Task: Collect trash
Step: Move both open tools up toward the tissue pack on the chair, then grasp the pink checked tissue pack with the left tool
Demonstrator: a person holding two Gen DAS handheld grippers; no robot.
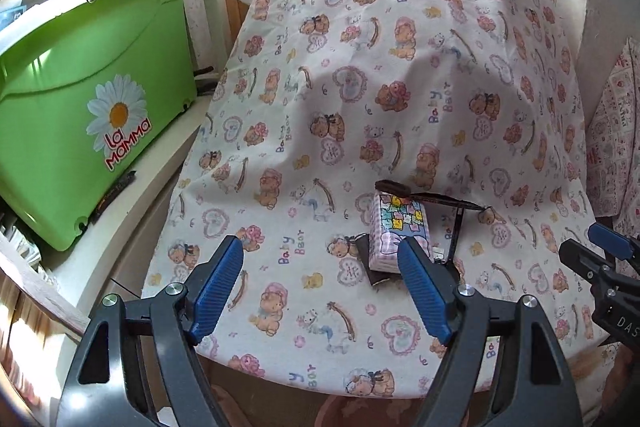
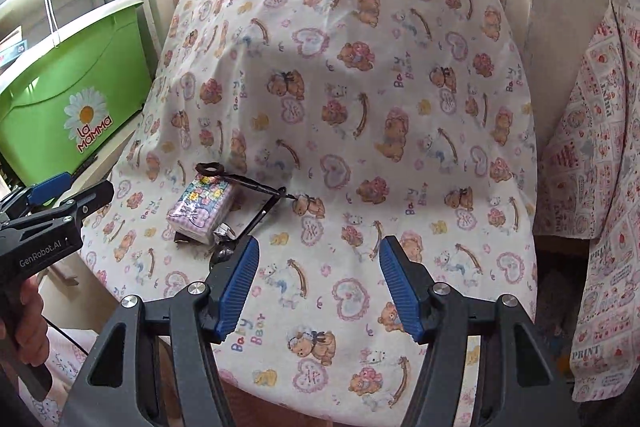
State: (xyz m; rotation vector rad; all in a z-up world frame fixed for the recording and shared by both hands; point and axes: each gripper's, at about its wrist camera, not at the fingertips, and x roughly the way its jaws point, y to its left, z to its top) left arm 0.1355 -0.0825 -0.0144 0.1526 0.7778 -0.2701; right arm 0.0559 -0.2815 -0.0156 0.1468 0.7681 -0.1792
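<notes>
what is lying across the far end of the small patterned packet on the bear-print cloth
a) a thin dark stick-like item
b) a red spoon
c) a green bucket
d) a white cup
a, a thin dark stick-like item rests across the far end of the small patterned packet on the bear-print cloth.

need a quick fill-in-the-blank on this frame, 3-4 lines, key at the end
1. The tub beside the cloth-covered table is ____ in colour.
2. The tissue pack lies on a cloth printed with teddy ____.
3. Both the left gripper and the right gripper have their jaws ____, with nothing between them.
4. The gripper pads are ____ in colour.

Missing words: green; bears; open; blue
</notes>
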